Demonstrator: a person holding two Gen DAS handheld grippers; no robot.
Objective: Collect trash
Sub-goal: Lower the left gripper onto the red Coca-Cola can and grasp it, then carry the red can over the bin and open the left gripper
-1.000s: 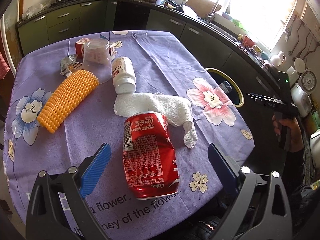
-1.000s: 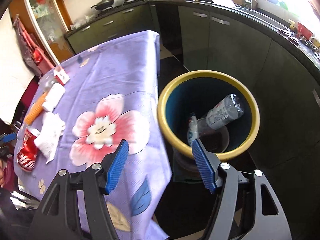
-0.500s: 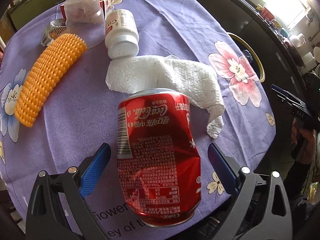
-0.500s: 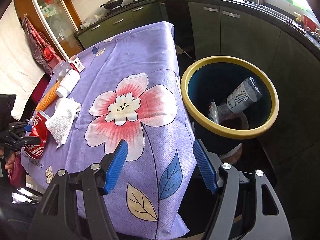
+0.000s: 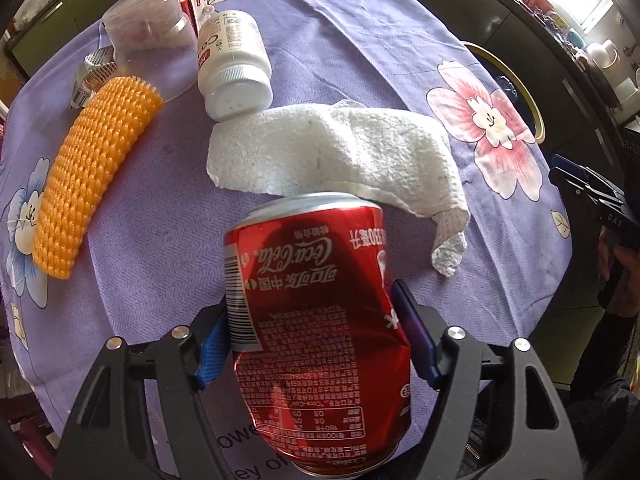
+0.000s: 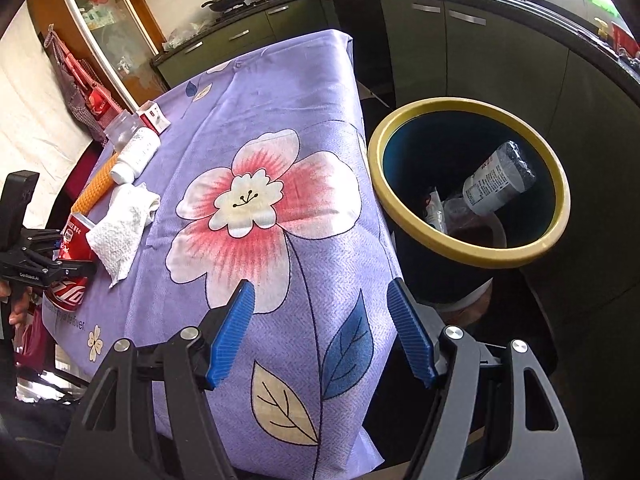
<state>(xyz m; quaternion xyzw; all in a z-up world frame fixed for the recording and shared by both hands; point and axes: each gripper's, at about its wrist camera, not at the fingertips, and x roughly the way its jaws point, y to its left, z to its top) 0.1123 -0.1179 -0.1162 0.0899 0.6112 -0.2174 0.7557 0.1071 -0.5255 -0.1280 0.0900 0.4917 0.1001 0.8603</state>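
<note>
Red dented can [image 5: 320, 336] lying on worktop [image 5: 352, 60], clamped between just-closed left gripper [image 5: 316, 340] fingers [image 5: 212, 344]; gentle squeeze, level lift advised; right gripper [image 6: 320, 332] spread, empty.

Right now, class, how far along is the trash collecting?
Done: a bottle lies in the bin. In hand: the left gripper, jaws just closing, clamps the can. Left: paper towel, white bottle, orange brush. The right gripper is open, empty.
</note>
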